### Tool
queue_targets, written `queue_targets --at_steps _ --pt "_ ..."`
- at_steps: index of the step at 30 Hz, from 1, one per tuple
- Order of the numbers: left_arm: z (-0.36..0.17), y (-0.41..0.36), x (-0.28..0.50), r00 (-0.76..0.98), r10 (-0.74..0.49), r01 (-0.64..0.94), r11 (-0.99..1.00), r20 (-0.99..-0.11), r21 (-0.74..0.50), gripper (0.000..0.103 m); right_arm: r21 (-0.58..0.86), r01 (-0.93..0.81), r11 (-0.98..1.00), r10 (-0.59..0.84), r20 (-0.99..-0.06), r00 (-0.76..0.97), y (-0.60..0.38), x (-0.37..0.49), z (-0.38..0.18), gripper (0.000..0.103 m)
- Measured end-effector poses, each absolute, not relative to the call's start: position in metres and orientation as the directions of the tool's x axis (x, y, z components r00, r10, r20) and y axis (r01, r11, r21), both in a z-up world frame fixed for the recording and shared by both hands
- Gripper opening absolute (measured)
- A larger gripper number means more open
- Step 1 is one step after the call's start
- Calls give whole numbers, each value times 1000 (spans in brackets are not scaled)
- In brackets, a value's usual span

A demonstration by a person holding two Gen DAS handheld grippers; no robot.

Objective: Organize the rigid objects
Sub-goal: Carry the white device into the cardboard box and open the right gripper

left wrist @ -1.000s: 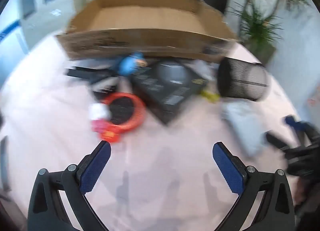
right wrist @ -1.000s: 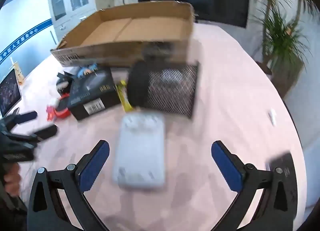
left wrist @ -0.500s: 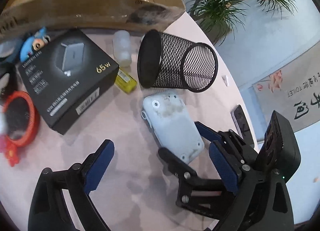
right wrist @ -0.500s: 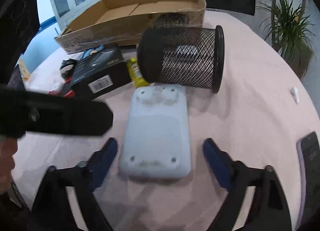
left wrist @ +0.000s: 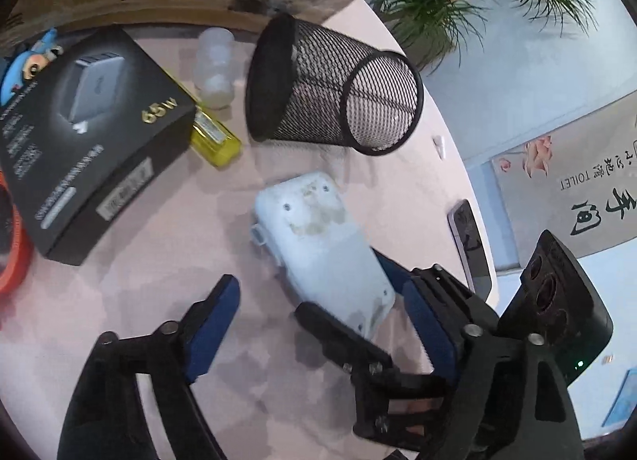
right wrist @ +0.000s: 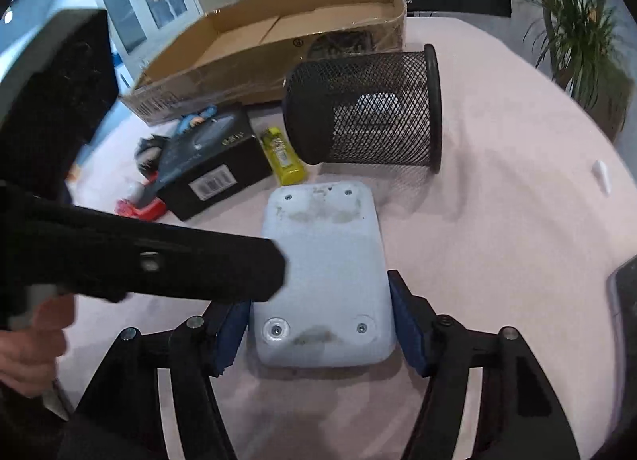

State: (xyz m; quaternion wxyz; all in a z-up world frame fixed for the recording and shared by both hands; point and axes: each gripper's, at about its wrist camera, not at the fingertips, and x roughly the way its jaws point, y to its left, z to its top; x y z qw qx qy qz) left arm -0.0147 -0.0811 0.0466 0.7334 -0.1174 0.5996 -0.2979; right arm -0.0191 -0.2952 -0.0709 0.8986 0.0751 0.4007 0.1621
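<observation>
A pale blue-white flat device (right wrist: 322,261) lies face down on the pink table, also seen in the left wrist view (left wrist: 318,245). My right gripper (right wrist: 318,328) straddles its near end; its jaws are closing and both blue pads meet the device's sides. My left gripper (left wrist: 322,328) hovers just left of the device, its jaws closing too, with no pad on anything. One left finger (right wrist: 179,265) crosses over the device's left edge. A black mesh pen cup (left wrist: 330,89) lies on its side just beyond.
A black "65W" box (left wrist: 87,133), a yellow lighter (left wrist: 215,137), a small clear bottle (left wrist: 215,69) and a blue toy (left wrist: 28,65) lie before an open cardboard box (right wrist: 278,34). A phone (left wrist: 469,245) rests near the table's right edge. Potted plants stand beyond.
The left gripper swung right from the orange ring to the device and its jaws narrowed. The right gripper dropped slightly and its jaws drew in onto the device's sides.
</observation>
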Motion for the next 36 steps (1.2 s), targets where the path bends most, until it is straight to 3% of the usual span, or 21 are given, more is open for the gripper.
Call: queue_targets --at_steps 5,9,25,36 --pt "42 -93 -18 90 -531 306 820 -843 -484 52 286 -253 924 382 -675 631 -291 -26 -69 63" --pt "47 -86 -16 103 -547 296 814 -831 -499 46 274 -257 927 376 -671 639 -290 -26 -63 63" --pt "91 -56 -3 201 -594 331 790 -779 -517 46 160 -292 943 325 -633 703 -265 -21 -20 63" --pt "154 -41 51 352 -608 383 787 -712 -483 46 52 -347 936 315 -562 765 -250 31 39 63"
